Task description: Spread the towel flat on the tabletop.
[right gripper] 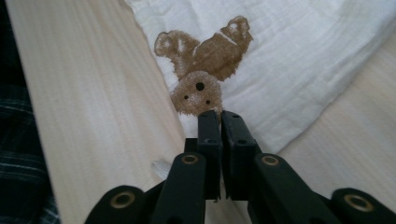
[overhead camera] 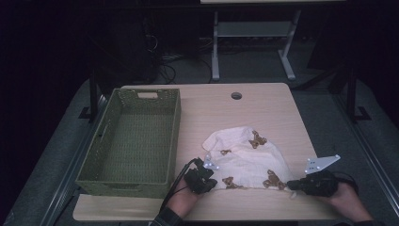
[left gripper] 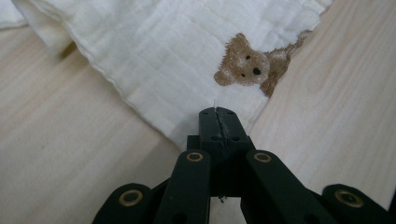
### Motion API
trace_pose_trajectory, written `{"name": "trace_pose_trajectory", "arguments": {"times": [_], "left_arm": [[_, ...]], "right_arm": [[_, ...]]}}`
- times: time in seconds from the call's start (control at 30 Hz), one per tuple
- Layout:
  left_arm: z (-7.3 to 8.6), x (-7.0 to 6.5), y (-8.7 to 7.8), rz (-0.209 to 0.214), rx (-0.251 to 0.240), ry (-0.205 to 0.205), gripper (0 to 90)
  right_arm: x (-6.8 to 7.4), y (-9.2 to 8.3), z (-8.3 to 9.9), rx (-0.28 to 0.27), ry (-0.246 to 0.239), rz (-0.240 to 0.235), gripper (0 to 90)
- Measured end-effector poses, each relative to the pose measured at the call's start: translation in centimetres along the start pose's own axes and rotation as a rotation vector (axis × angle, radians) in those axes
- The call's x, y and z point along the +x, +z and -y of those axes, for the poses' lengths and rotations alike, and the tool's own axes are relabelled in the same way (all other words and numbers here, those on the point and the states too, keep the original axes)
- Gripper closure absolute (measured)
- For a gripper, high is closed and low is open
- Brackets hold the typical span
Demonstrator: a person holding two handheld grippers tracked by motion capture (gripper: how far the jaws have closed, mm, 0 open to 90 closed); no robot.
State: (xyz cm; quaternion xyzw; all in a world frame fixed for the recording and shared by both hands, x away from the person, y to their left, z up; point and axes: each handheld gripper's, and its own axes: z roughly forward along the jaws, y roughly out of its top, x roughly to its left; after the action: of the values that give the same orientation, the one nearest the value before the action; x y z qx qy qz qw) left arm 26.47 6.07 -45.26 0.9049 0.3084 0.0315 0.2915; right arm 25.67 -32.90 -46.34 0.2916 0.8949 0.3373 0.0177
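Observation:
A cream cloth (overhead camera: pixel 244 157) printed with brown teddy bears lies rumpled on the near half of the wooden table (overhead camera: pixel 263 106). My left gripper (overhead camera: pixel 212 182) sits at the cloth's near left corner. In the left gripper view its jaws (left gripper: pixel 218 114) are pressed together on the cloth's (left gripper: pixel 163 56) corner, just below a bear print (left gripper: pixel 245 65). My right gripper (overhead camera: pixel 290 185) is at the near right corner. In the right gripper view the jaws (right gripper: pixel 221 116) pinch the cloth's (right gripper: pixel 289 60) edge beside an upside-down bear (right gripper: pixel 201 70). A scrap of hem (right gripper: pixel 159 169) pokes out under the jaws.
A green woven basket (overhead camera: pixel 127 187) with nothing inside stands along the table's left side, close to my left hand. A round cable hole (overhead camera: pixel 236 95) is at the far edge. Bare wood lies beyond the cloth. A desk frame (overhead camera: pixel 254 33) stands on the floor behind.

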Motion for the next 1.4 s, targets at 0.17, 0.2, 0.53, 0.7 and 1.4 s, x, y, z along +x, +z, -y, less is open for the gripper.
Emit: {"name": "trace_pose_trajectory", "arguments": {"times": [0.17,0.2,0.53,0.7,1.4], "left_arm": [[-0.2,-0.1,0.2,0.000,-0.015,0.011,80.6],[-0.3,-0.1,0.2,-0.002,-0.018,0.011,78.5],[-0.6,0.2,0.6,-0.023,-0.043,0.016,66.1],[-0.7,0.4,0.6,-0.019,-0.043,0.021,64.8],[-0.6,0.3,0.6,-0.025,-0.039,0.046,64.2]], "right_arm": [[-0.7,-0.4,-1.1,-0.056,0.020,0.017,77.0],[-0.9,-0.4,-1.5,-0.062,0.022,0.033,75.6],[-4.2,0.6,-6.0,-0.109,0.034,0.111,73.1],[-6.5,1.4,-8.8,-0.126,0.053,0.135,73.1],[-11.2,7.6,-14.9,-0.100,0.118,0.038,75.7]]}}
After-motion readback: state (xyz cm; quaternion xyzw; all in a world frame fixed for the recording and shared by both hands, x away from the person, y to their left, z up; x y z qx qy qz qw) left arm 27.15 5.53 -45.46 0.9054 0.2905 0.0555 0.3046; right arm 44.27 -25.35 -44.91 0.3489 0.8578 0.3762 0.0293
